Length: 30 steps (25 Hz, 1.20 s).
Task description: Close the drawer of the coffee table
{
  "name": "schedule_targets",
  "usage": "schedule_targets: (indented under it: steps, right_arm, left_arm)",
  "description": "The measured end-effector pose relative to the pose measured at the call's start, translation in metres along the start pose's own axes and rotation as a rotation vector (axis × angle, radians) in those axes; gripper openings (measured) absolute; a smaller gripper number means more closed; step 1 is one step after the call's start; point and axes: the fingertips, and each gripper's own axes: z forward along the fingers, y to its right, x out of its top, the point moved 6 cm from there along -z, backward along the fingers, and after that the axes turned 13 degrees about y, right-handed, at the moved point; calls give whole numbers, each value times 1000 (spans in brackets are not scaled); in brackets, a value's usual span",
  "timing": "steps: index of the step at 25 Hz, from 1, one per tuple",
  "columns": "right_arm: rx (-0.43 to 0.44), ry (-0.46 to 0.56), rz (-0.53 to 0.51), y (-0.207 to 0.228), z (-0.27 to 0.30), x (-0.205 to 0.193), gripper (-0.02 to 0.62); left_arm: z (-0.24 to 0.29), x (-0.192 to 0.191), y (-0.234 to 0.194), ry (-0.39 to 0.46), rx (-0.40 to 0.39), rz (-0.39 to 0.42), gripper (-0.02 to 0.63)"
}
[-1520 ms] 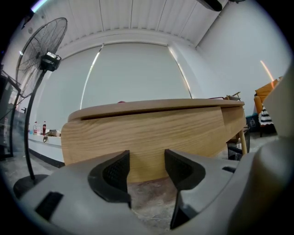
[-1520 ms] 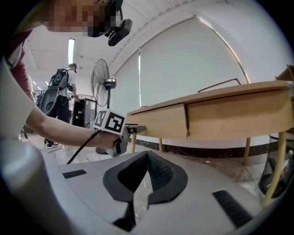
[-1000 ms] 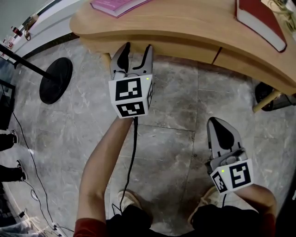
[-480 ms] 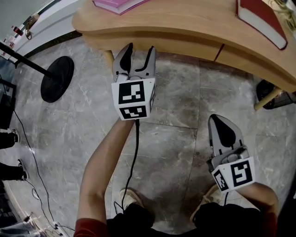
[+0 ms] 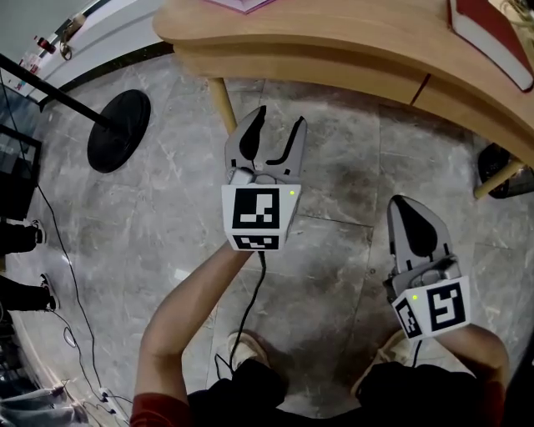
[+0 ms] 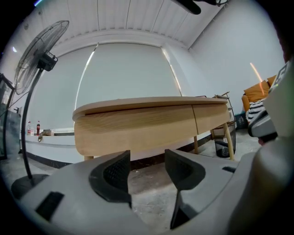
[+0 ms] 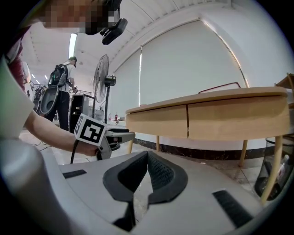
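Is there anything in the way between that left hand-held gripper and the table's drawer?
Nothing visible. The left hand-held gripper, jaws apart and empty, faces the drawer front of the coffee table with only bare floor between them. The drawer front already looks flush with the table's edge.

coffee table (image 5: 350, 21): light wood, curved edge | drawer (image 6: 138, 131): plain wood front, flush with frame, shut
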Motion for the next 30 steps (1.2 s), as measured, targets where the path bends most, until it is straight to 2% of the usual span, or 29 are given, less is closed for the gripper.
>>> schedule_targets:
  steps: [11, 17, 20, 25, 30]
  right_arm:
    - [21, 16, 9, -14, 3, 3, -2]
    - [22, 20, 8, -16, 1, 4, -2]
    - [21, 15, 7, -16, -1, 3, -2]
    - [21, 16, 3, -16, -2, 3, -2]
    - [24, 9, 1, -18, -4, 1, -2]
  left_arm:
    - [-67, 0, 24, -8, -44, -65, 224]
    - [-103, -1, 37, -10, -30, -117, 224]
    - [-121, -4, 44, -9, -33, -103, 224]
    - [-134, -22, 49, -59, -47, -82, 224]
    - [-132, -20, 48, -46, -41, -76, 222]
